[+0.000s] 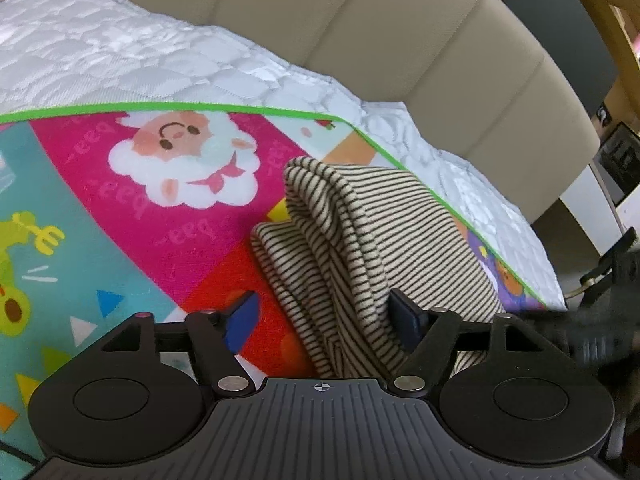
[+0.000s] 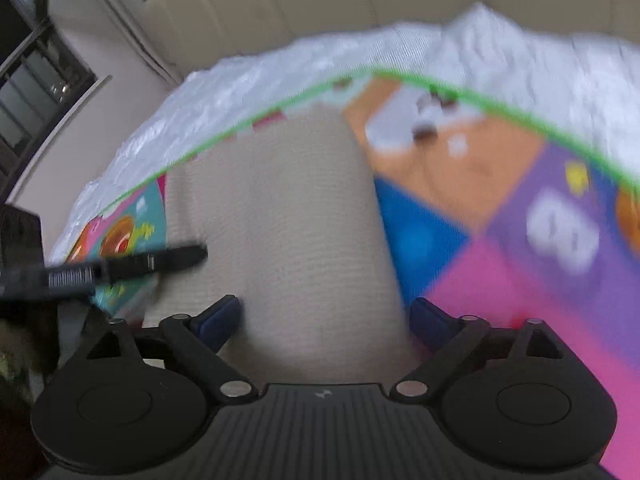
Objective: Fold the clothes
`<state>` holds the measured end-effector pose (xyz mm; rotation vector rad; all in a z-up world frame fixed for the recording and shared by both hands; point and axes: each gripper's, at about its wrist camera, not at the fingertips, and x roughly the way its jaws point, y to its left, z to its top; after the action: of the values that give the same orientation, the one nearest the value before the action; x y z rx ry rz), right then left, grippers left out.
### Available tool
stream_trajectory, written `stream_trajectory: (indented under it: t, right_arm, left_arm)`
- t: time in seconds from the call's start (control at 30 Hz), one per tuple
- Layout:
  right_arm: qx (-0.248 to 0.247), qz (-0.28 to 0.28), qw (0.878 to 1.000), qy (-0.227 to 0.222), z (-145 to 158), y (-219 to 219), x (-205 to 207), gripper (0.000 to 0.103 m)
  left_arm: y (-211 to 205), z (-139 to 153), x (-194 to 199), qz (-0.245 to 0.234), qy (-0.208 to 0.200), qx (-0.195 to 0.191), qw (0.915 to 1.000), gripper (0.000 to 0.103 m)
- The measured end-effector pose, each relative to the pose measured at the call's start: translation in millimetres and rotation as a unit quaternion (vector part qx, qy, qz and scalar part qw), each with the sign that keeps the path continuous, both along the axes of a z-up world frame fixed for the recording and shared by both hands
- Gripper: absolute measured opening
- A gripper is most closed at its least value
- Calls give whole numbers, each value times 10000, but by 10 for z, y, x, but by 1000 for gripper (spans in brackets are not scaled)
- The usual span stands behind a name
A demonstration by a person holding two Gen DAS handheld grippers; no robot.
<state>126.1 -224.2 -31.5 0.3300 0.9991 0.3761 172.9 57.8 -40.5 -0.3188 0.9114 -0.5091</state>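
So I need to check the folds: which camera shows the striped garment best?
The left wrist view: the striped garment is sharp there, stripes and stacked folds visible. The right wrist view is motion-blurred, showing it only as a plain beige slab.

Looks like someone's home, a bedroom probably. Quilted white mattress (image 1: 120, 52), padded beige headboard (image 1: 360, 32), and a cartoon kids' mat (image 1: 120, 200) spread on top

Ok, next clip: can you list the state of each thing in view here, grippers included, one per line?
striped garment: folded into layers, bunched, lying on the mat.
left gripper: open, fingers either side of the garment's near edge.
right gripper: open, garment between its fingers; view blurred.
play mat: spread flat over the quilt.
white quilt: lying under the mat, slightly rumpled.
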Motion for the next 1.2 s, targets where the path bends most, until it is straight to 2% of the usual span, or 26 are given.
stream_trajectory:
  t: [0.07, 0.1, 0.2, 0.23, 0.3, 0.4, 0.47, 0.53, 0.6, 0.67, 0.73, 0.8, 0.83, 0.87, 0.93, 0.97, 1.03, 1.07, 1.17, 1.2]
  right_arm:
    - [-131, 66, 9998, -117, -2, 66, -90, 94]
    - [-228, 141, 9994, -211, 23, 120, -125, 82]
    - [-284, 353, 9973, -571, 218, 247, -263, 67]
    - [-238, 435, 9973, -547, 242, 262, -290, 67]
    - [-482, 574, 9964, -395, 196, 308, -312, 67]
    - [-568, 657, 9957, -321, 177, 297, -259, 70]
    - [-313, 486, 9978, -339, 254, 193, -176, 74]
    - [-97, 239, 9983, -523, 391, 75, -49, 85]
    - [59, 22, 9974, -721, 520, -20, 117, 86]
    - [174, -100, 9971, -732, 559, -48, 383, 87]
    - [255, -244, 9979, -535, 464, 5, 697, 87]
    - [532, -366, 9979, -62, 271, 81, 949, 87]
    - [705, -423, 9964, 218, 159, 121, 1057, 84]
    - [800, -430, 9953, 324, 110, 175, 1106, 76]
    - [755, -249, 9968, 21, 193, 307, 1032, 63]
    - [679, -35, 9974, -237, 269, 353, 968, 60]
    - [525, 392, 9950, -752, 419, 446, 841, 57]
    - [398, 456, 9946, -848, 433, 455, 822, 57]
    - [-175, 57, 9986, -500, 226, 333, 941, 56]
    - [-216, -40, 9989, -406, 162, 285, 970, 56]
  left_arm:
    - [3, -4, -3, -13, 39, -14, 10000, 82]
    - [5, -6, -4, -25, 58, -32, 10000, 82]
    - [10, -11, -7, -62, 115, -87, 9999, 79]
    - [12, -13, -8, -74, 133, -105, 9998, 79]
    - [15, -17, -11, -98, 171, -141, 9997, 77]
    - [20, -22, -14, -135, 227, -196, 9995, 80]
    - [28, 6, -20, -127, 164, -109, 9997, 80]
    - [30, 16, -19, -128, 117, 0, 9999, 84]
    - [24, -3, -8, -144, 165, -6, 9998, 84]
    - [25, -5, -4, -162, 176, -11, 9997, 84]
    - [32, -12, 4, -171, 185, -22, 9997, 84]
    - [39, -20, 8, -182, 186, -33, 9997, 84]
    - [42, -23, 9, -188, 185, -39, 9996, 84]
    - [49, -32, 11, -189, 193, -48, 9996, 84]
    - [74, -55, 16, -177, 219, -63, 9996, 85]
    - [92, -57, 19, -163, 225, -65, 9996, 85]
    - [130, -51, 22, -130, 232, -83, 9996, 87]
    - [138, -51, 24, -131, 238, -85, 9996, 88]
    - [75, -45, 5, -215, 138, 51, 9997, 89]
    - [57, -40, -2, -240, 108, 64, 9996, 89]
